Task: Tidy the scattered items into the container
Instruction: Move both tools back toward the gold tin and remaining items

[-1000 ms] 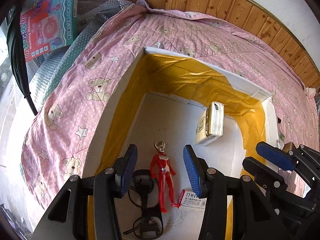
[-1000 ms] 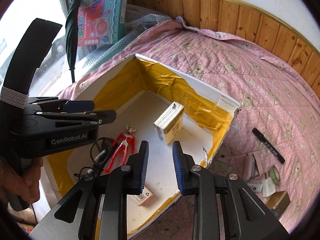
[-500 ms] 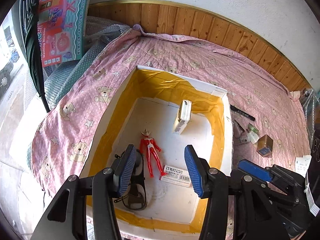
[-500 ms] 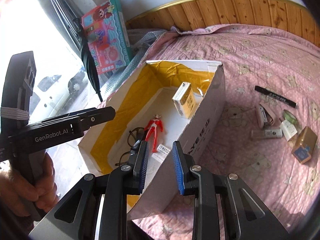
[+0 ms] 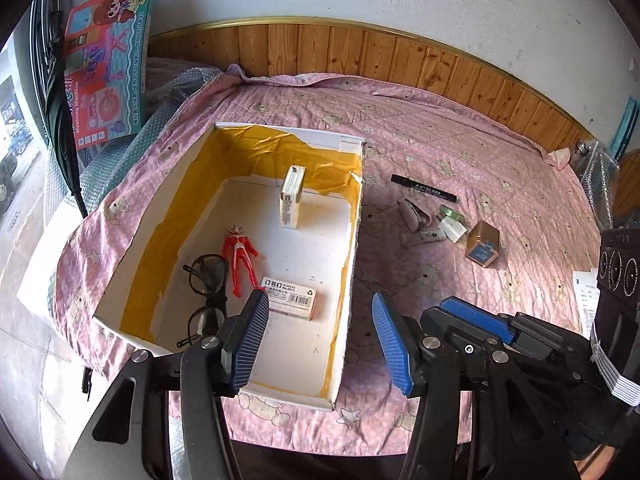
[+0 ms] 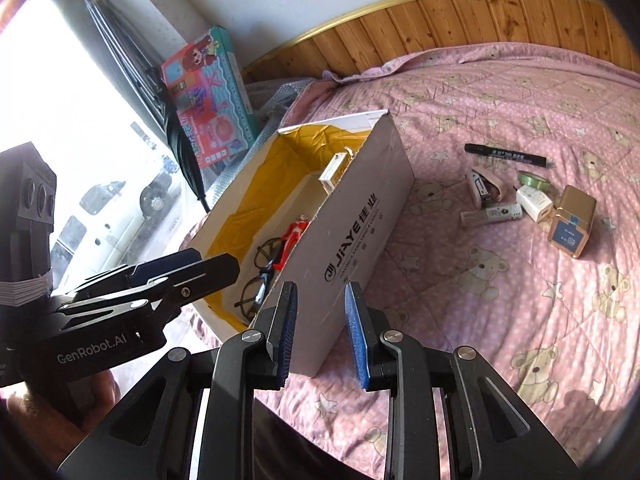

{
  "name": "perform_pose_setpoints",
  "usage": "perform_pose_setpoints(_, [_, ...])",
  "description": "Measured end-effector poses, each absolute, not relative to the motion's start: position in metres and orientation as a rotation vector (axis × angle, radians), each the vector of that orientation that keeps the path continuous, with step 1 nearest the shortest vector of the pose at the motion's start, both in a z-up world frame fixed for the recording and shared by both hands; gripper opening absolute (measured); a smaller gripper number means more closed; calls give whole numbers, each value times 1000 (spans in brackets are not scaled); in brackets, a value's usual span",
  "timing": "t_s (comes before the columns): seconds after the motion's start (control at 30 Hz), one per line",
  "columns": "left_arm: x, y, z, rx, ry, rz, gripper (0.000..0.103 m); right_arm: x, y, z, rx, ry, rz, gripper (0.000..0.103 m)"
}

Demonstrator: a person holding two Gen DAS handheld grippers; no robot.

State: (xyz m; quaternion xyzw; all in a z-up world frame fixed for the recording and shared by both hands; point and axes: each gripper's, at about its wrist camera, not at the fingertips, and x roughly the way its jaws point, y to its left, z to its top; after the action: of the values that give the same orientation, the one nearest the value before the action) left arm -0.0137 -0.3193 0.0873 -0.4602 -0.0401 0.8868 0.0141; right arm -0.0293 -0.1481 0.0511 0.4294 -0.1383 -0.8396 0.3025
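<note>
Gold-coloured tin (image 5: pixel 483 243) lay on the bed right of the cardboard box (image 5: pixel 347 264), beyond the marker (image 5: pixel 424 188); likely stiff and light, best pinched across flat sides. Both hand-held grippers, left (image 5: pixel 320 336) and right (image 6: pixel 322 332), hung released, empty.

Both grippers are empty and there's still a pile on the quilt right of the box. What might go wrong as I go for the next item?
1. The charger, tube, tape roll and stapler lie bunched together; closing on one may drag or pinch a neighbour.
2. The box wall stands between the pile and the inside; a low carry could clip it.
3. A drop could land on the glasses.
</note>
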Motion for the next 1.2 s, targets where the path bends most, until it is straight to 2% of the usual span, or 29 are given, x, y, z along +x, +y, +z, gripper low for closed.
perform_pose_setpoints(0.2, [-5, -290, 82, -1440, -148, 2729, 56, -15, -120, 41, 1152, -393, -2250, 28])
perform_pose_setpoints(0.43, [-15, -240, 73, -1445, -50, 2662, 58, -17, -72, 18, 1208, -495, -2283, 28])
perform_pose_setpoints(0.8, [-73, -183, 39, -1491, 19, 2575, 62, -46, -10, -15, 1301, -643, -2336, 29])
perform_pose_setpoints(0.97, [-105, -174, 15, -1543, 52, 2554, 62, -70, 13, -23, 1324, -672, -2388, 34])
perform_pose_setpoints(1.07, [-119, -175, 4, -1574, 17, 2542, 62, -92, 25, -24, 1320, -637, -2440, 43])
perform_pose_setpoints(1.13, [-123, -176, -1, -1587, -2, 2530, 62, -112, 28, -23, 1312, -540, -2473, 48])
perform_pose_setpoints(1.2, [-125, -177, -7, -1602, -19, 2519, 62, -133, 25, -24, 1307, -383, -2452, 49])
